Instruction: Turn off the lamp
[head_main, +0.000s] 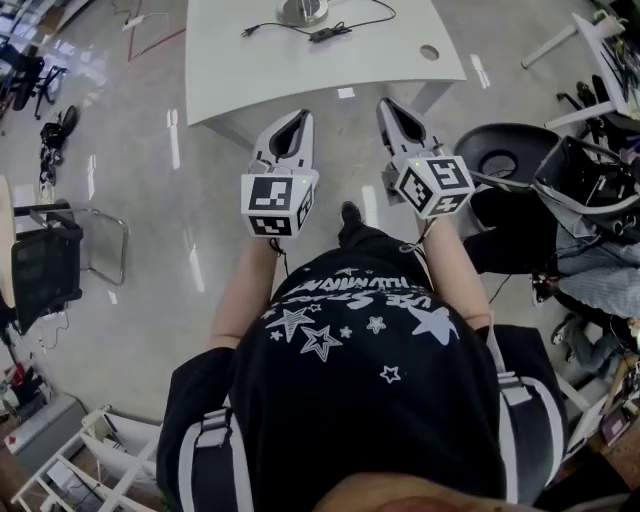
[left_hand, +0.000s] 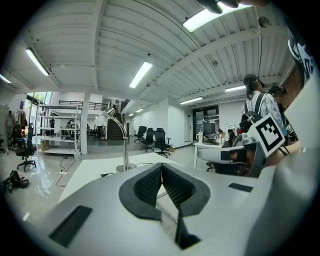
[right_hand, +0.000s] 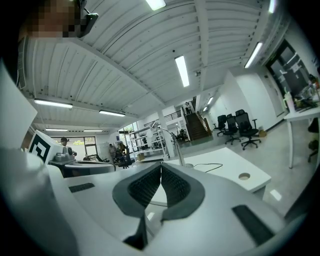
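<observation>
The lamp (left_hand: 123, 145) has a slim metal stem and a round base (head_main: 303, 10), and it stands at the far side of the white table (head_main: 400, 50). Its cord with an inline switch (head_main: 328, 33) lies on the tabletop beside the base. The lamp (right_hand: 176, 144) also rises beyond the jaws in the right gripper view. My left gripper (head_main: 290, 125) is shut and empty, short of the table's near edge. My right gripper (head_main: 392, 108) is level with it, a little to its right, also shut with nothing held. Both point toward the table.
A round cable hole (head_main: 430, 52) sits in the table's right part. A black office chair (head_main: 510, 150) and cluttered gear stand at the right, and another chair (head_main: 45, 265) at the left. A person (left_hand: 257, 102) stands off to the right. Glossy floor lies between me and the table.
</observation>
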